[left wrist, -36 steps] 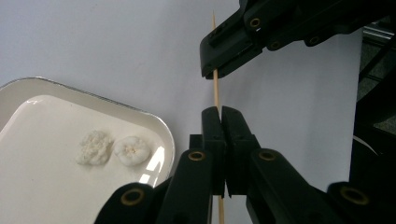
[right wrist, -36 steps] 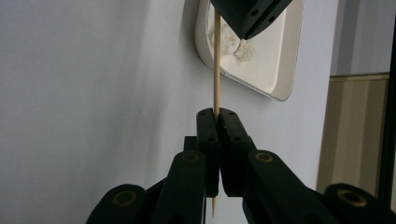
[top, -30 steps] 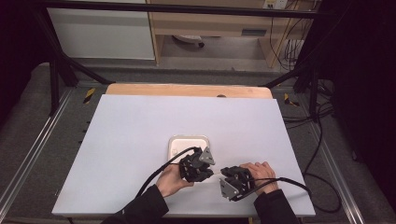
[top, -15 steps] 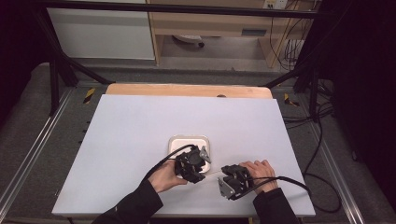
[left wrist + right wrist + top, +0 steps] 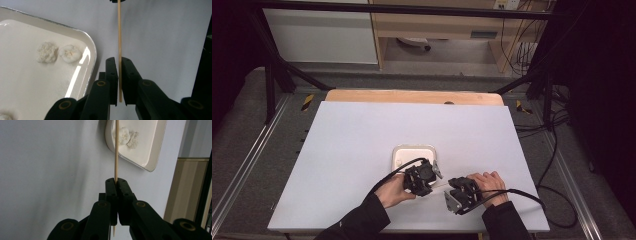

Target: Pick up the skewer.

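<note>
A thin wooden skewer (image 5: 116, 157) lies almost level over the white table, and my right gripper (image 5: 116, 180) is shut on its pointed end. The blunt end of the skewer (image 5: 120, 50) sits between the jaws of my left gripper (image 5: 119, 60), which stand narrowly apart around it with a sliver of gap on one side. In the high view the left gripper (image 5: 431, 185) and right gripper (image 5: 451, 187) face each other near the table's front, just below a white tray (image 5: 414, 148). The tray (image 5: 92, 50) holds white crumbly lumps (image 5: 47, 52), two of them side by side.
The white table (image 5: 362, 150) has a wooden strip (image 5: 412, 96) along its far edge. Black cables trail from both grippers toward the front and right. Metal frame rails run down both sides of the table.
The left gripper has shifted slightly toward the right gripper. The skewer now spans between them. The right hand has barely moved.
</note>
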Demonstrator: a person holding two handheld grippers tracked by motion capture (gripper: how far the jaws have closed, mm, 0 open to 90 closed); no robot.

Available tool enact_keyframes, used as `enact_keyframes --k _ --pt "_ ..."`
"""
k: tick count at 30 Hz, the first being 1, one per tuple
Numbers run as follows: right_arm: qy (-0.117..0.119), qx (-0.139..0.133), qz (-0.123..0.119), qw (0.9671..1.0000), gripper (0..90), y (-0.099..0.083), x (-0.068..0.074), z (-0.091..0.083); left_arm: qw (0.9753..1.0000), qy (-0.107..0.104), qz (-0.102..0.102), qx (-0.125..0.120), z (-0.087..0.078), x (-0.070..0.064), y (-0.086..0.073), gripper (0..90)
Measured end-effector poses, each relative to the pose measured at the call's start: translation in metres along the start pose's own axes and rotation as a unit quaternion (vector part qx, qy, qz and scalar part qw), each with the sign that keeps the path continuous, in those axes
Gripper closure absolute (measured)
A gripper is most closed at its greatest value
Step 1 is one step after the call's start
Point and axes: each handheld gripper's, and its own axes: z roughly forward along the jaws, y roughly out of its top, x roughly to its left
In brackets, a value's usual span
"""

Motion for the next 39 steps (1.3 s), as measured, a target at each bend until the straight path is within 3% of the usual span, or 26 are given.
enact_keyframes --k 4,18,20,23,26,29,32,36,39 --pt "-0.001 -0.001 -0.008 1.0 89.0 0.0 -0.001 0.0 1.0 0.004 0.0 0.003 0.002 -0.002 0.002 87.7" --pt "0.001 0.002 0.0 1.0 88.1 0.002 -0.002 -0.001 0.9997 0.023 0.01 0.003 0.001 -0.006 0.001 88.8" --pt "0.001 0.0 0.016 0.9999 86.7 0.002 -0.002 -0.002 0.9996 0.026 0.011 -0.003 0.0 -0.006 0.0 88.8" --pt "0.0 -0.02 0.046 0.9988 76.9 0.0 -0.005 -0.005 0.9995 0.029 0.009 -0.003 -0.002 -0.005 -0.004 88.8" --pt "0.001 -0.036 0.092 0.9951 66.5 -0.004 -0.009 -0.01 0.9995 0.027 0.001 -0.017 -0.004 -0.004 -0.009 88.8" --pt "0.003 -0.059 0.149 0.9872 59.4 -0.01 -0.012 -0.015 0.9993 0.031 -0.003 -0.019 -0.008 -0.002 -0.016 88.8" --pt "0.011 -0.076 0.21 0.9747 49.9 -0.02 -0.015 -0.018 0.9989 0.038 -0.01 -0.026 -0.01 0.0 -0.023 88.7" --pt "0.033 -0.086 0.286 0.9537 38.4 -0.034 -0.016 -0.017 0.9982 0.046 -0.022 -0.032 -0.015 0.003 -0.033 88.7" --pt "0.05 -0.091 0.342 0.9341 29.0 -0.044 -0.015 -0.014 0.9972 0.051 -0.031 -0.046 -0.019 0.005 -0.042 88.7"
